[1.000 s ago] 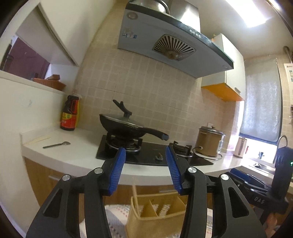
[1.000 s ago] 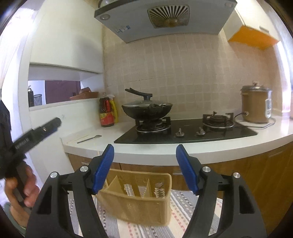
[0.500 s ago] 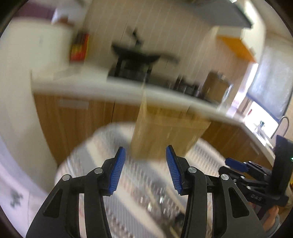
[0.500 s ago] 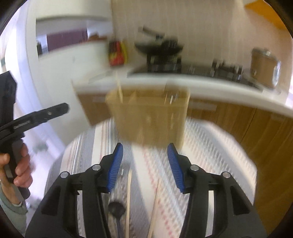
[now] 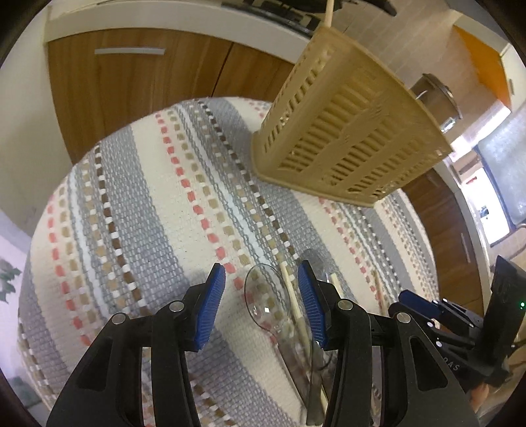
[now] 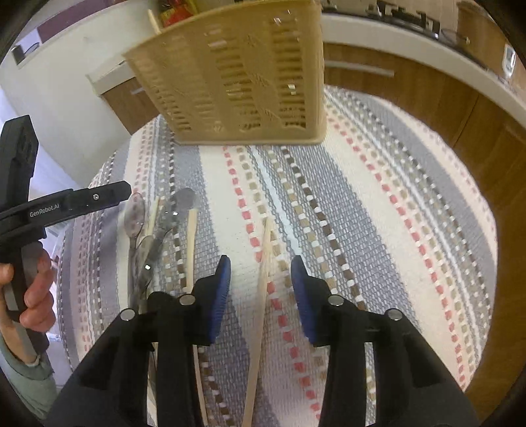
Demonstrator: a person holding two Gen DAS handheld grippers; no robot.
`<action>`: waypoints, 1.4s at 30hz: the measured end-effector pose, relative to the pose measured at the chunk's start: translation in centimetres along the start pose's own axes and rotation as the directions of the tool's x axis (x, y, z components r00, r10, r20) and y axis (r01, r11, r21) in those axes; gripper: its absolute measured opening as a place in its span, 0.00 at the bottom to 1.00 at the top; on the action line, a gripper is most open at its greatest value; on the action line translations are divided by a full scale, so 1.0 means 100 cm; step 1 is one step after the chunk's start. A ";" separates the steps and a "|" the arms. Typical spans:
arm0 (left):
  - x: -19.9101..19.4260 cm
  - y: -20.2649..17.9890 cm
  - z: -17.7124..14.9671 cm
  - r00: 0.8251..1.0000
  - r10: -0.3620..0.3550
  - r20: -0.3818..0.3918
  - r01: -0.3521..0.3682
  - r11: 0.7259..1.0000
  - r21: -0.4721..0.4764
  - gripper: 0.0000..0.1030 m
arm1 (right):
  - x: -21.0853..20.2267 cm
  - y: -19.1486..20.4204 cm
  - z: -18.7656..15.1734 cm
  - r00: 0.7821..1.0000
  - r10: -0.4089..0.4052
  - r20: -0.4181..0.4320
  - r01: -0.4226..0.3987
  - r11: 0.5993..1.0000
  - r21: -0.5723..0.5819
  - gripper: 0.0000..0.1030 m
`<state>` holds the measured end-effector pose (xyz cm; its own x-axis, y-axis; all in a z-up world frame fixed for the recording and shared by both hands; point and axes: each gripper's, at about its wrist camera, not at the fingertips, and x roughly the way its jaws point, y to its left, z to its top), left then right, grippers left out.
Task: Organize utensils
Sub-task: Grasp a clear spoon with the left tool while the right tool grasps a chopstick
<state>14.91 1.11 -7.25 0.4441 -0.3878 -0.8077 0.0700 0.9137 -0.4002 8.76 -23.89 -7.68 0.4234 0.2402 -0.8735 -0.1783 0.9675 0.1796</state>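
A tan slotted utensil basket point(image 5: 348, 131) point(image 6: 243, 78) stands at the far side of a striped cloth. My left gripper point(image 5: 261, 295) is open, low over a clear plastic spoon point(image 5: 266, 302) and a wooden chopstick point(image 5: 294, 302), with a grey spoon point(image 5: 314, 387) beside them. My right gripper point(image 6: 259, 282) is open over another wooden chopstick point(image 6: 263, 279). In the right wrist view the clear spoon point(image 6: 133, 216), the grey spoon point(image 6: 179, 203) and two more chopsticks point(image 6: 190, 243) lie to the left, below the left gripper point(image 6: 98, 197).
The striped woven cloth point(image 5: 138, 197) point(image 6: 378, 203) covers a round table. Wooden kitchen cabinets point(image 5: 138, 75) point(image 6: 427, 95) and a white countertop stand behind it. A chopstick point(image 5: 328, 13) sticks up from the basket.
Both grippers have tilted down from facing the stove to facing the table, and have come low over the utensils. Both remain open, the right slightly narrower.
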 end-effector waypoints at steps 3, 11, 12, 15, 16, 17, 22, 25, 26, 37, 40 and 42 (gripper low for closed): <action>0.007 -0.002 -0.002 0.999 0.038 -0.016 -0.038 0.999 0.001 0.43 | 0.004 0.004 0.003 0.999 -0.040 0.002 0.040 0.999 -0.032 0.32; 0.014 -0.026 -0.007 0.991 0.136 -0.008 -0.136 0.990 0.043 0.43 | 0.021 0.009 0.010 0.996 -0.080 -0.044 0.078 0.995 -0.055 0.32; 0.017 -0.028 -0.007 0.989 0.148 -0.008 -0.147 0.988 0.051 0.43 | 0.023 0.011 0.012 0.995 -0.083 -0.052 0.080 0.995 -0.059 0.32; 0.022 -0.039 -0.010 0.982 0.190 -0.003 -0.190 0.979 0.075 0.45 | 0.026 0.016 0.016 0.991 -0.106 -0.081 0.098 0.991 -0.087 0.32; 0.023 -0.041 -0.010 0.980 0.198 -0.001 -0.197 0.977 0.081 0.46 | 0.029 0.019 0.018 0.988 -0.120 -0.092 0.110 0.988 -0.103 0.32; 0.024 -0.044 -0.011 0.978 0.209 0.002 -0.209 0.974 0.088 0.46 | 0.030 0.022 0.020 0.987 -0.129 -0.099 0.117 0.987 -0.113 0.32; 0.025 -0.047 -0.013 0.968 0.249 0.021 -0.250 0.963 0.105 0.36 | 0.036 0.031 0.025 0.981 -0.150 -0.120 0.131 0.980 -0.152 0.18; 0.024 -0.046 -0.013 0.966 0.257 0.025 -0.258 0.956 0.139 0.30 | 0.033 0.035 0.024 0.981 -0.150 -0.126 0.126 0.975 -0.182 0.05; 0.026 -0.048 -0.012 0.968 0.251 0.023 -0.251 0.956 0.149 0.30 | 0.034 0.036 0.024 0.980 -0.151 -0.126 0.126 0.974 -0.186 0.05; 0.011 -0.031 -0.003 0.997 0.072 0.027 -0.076 0.983 0.166 0.28 | 0.019 0.026 0.026 0.998 -0.030 -0.062 0.021 0.991 -0.134 0.04; 0.000 -0.033 -0.003 0.997 0.046 0.060 -0.057 0.980 0.192 0.28 | 0.007 0.029 0.027 1.000 -0.015 -0.015 0.013 0.990 -0.144 0.04; -0.005 -0.035 -0.003 0.996 0.047 0.075 -0.061 0.977 0.204 0.28 | 0.001 0.031 0.028 1.000 -0.020 0.004 0.020 0.988 -0.150 0.04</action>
<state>14.21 -1.97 -5.56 0.5123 -0.3347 -0.7909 0.2234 0.9412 -0.2536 10.73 -20.64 -5.95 0.4308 0.2216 -0.8748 -0.3011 0.9491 0.0921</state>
